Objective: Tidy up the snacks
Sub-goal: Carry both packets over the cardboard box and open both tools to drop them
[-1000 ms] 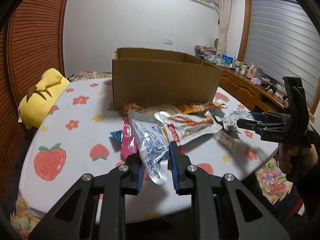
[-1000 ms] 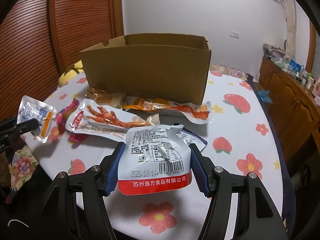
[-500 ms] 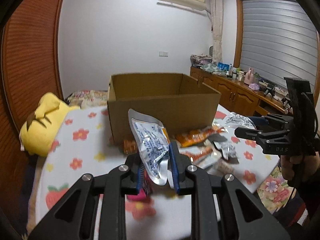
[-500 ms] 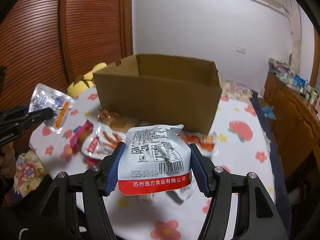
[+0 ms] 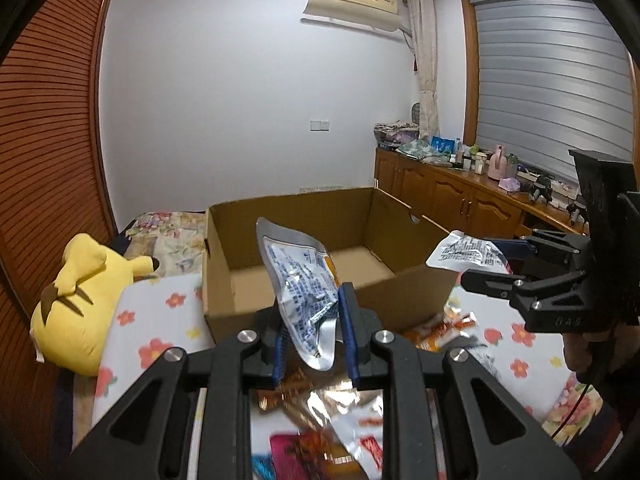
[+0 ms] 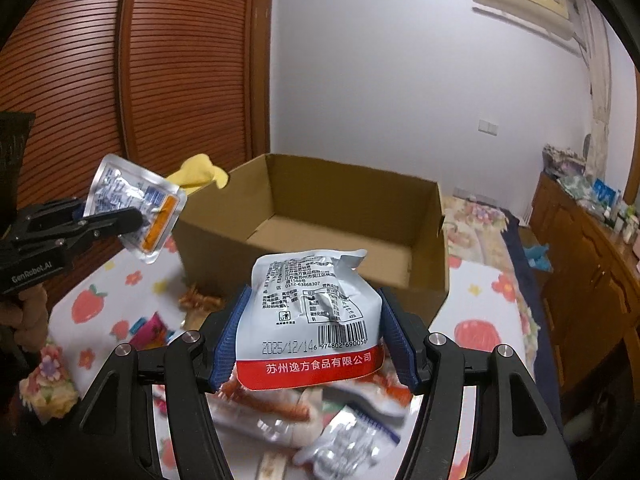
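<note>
My left gripper [image 5: 314,334] is shut on a silver snack pouch [image 5: 302,284] with blue print and an orange corner, held up in front of the open cardboard box [image 5: 296,296]. It also shows in the right wrist view [image 6: 136,210]. My right gripper [image 6: 310,338] is shut on a white pouch with a red bottom band [image 6: 310,320], held above the table before the box [image 6: 432,280]. The box floor looks bare. The right gripper's pouch shows at the right of the left wrist view [image 5: 466,254].
Several loose snack packets [image 6: 280,404] lie on the flower-print tablecloth [image 5: 160,320] below both grippers. A yellow plush toy [image 5: 76,292] lies left of the box. A wooden cabinet [image 5: 452,196] with clutter stands at the right.
Both grippers have risen with their pouches from table height to above the box rim, so the inside of the box now shows. The loose packets now lie below them.
</note>
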